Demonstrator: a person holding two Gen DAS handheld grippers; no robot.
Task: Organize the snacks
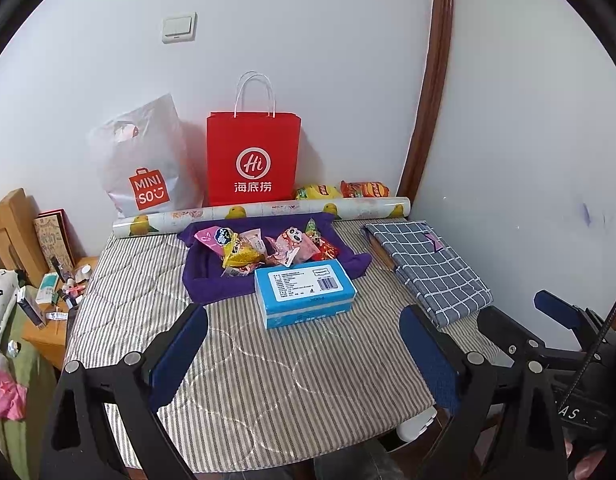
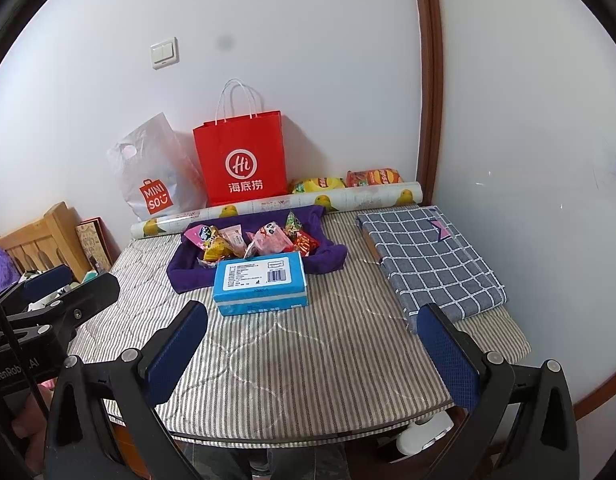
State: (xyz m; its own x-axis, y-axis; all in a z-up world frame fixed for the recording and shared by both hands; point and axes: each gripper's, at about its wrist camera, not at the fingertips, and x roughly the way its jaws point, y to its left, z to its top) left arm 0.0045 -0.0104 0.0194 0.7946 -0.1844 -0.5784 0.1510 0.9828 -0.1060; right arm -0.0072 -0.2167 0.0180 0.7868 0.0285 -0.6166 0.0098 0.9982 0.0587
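Jaws on both my grippers stand spread wide and carry nothing: the left gripper [image 1: 304, 354] and the right gripper [image 2: 321, 350] hover over the near edge of the striped bench [image 1: 268, 380]. Between them and the snacks sits a blue tissue pack [image 1: 306, 292], its long side running left to right, touching the front lip of the purple tray [image 1: 212, 280].

The snacks [image 1: 268, 246] lie heaped inside that tray, small packets piled at mixed angles, so no common axis shows; the yellow one tilts toward me, the panda one leans right. Two larger bags, a yellow bag [image 1: 317, 192] and an orange bag [image 1: 363, 189], lie on their sides behind a paper roll [image 1: 264, 212], long axes along the wall, well apart from the tray.

As I judge it, the small packets are gathered already; whether the two bags by the wall belong in the tray, or in the red bag [image 1: 254, 160] behind, I cannot tell.
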